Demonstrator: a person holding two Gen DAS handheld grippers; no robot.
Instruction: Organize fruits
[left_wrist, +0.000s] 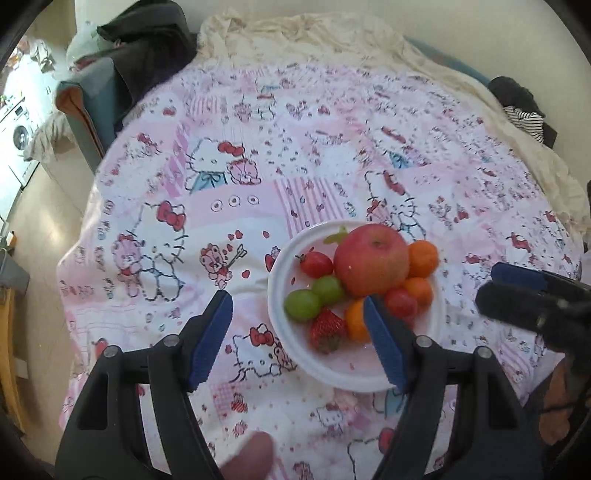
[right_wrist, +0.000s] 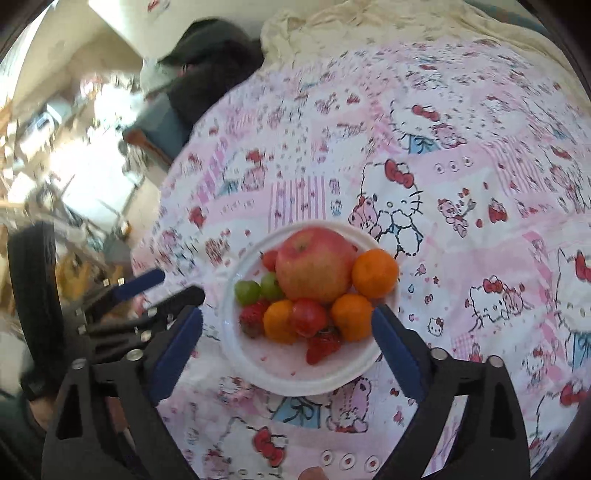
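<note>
White plate (right_wrist: 258, 376) sits on a pink cartoon-print bedspread (left_wrist: 229, 166); the surface looks like a bed, soft and uneven. All the fruit is heaped on the plate.

Left hand-held gripper (left_wrist: 299, 339) — fingers spread, nothing between them, hanging above the plate's near-left edge. Right hand-held gripper (right_wrist: 288, 354) — spread wide, empty, framing the plate from above.

Handling, as judged:
- Apple (right_wrist: 314, 266) — heaviest, firm, smooth skin; take across its widest part with a wide opening. It props up its neighbours, so lifting it may set them rolling.
- Tangerines (right_wrist: 375, 273) — light, slightly yielding, grippy peel; easy pinch at the sides.
- Green grapes (left_wrist: 303, 304) and cherry tomatoes (left_wrist: 316, 264) — small, round, slick, prone to squirt out; close gently.
- Strawberries (right_wrist: 323, 345) — softest and bruise-prone; lightest squeeze, across the shoulders.

The plate looks thin and light — likely to tip or slide on the soft cloth if nudged.
</note>
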